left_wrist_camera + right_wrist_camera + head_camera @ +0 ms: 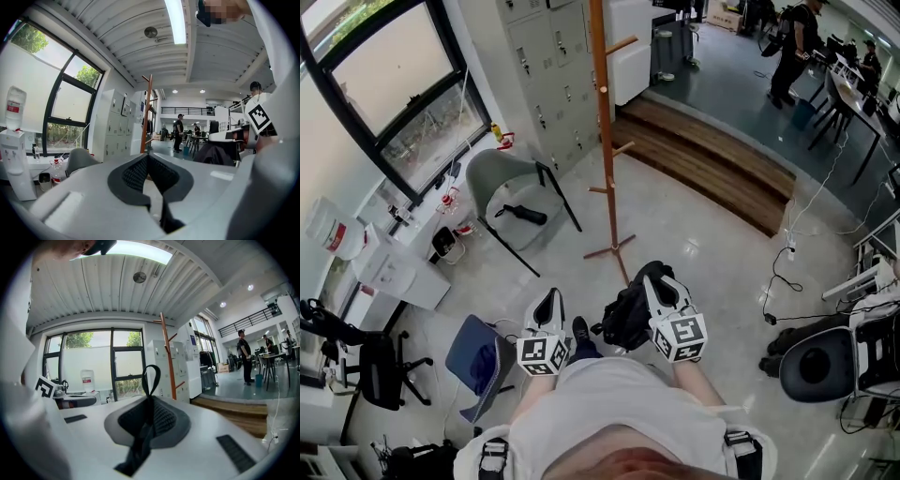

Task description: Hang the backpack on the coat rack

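The wooden coat rack (605,141) stands on the floor ahead of me, with pegs at several heights. A black backpack (626,319) hangs low in front of me from my right gripper (654,277). In the right gripper view the right gripper (151,401) is shut on the backpack's black top loop (151,373), which sticks up past the pads, and the coat rack (168,357) rises just beyond. My left gripper (549,296) is beside it at the left, shut with nothing in it. From the left gripper view the backpack (218,152) shows at the right and the coat rack (146,117) stands ahead.
A grey shell chair (511,187) stands left of the rack, with lockers (548,66) behind. A blue chair (478,361) is near my left, a black office chair (816,366) at the right. A wooden step (712,159) and floor cables (787,272) lie beyond. A person (792,47) stands far off.
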Available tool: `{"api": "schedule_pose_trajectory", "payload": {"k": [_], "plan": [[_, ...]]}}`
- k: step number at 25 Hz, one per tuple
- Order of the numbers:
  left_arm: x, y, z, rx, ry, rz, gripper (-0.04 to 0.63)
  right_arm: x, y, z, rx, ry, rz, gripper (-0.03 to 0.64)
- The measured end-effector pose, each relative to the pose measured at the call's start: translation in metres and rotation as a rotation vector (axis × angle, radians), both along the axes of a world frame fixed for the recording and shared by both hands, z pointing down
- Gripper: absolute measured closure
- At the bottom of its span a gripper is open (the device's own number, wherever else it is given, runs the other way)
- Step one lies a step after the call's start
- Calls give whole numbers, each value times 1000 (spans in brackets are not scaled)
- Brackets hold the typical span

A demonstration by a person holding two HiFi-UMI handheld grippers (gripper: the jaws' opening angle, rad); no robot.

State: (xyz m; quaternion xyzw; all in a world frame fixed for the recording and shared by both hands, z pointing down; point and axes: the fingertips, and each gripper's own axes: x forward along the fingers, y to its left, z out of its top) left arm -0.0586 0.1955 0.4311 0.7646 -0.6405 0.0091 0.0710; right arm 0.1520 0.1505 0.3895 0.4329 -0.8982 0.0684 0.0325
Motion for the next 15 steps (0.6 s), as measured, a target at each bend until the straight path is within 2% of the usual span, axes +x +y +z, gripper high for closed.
{"api": "schedule_pose_trajectory", "payload": {"k": [5, 15], "plan": [[-18, -50, 16, -15, 18, 51, 584, -18, -38, 7, -6, 14, 40, 601], [-77, -198, 7, 11, 6, 233, 584, -64, -136, 9, -25, 37, 229, 601]]}}
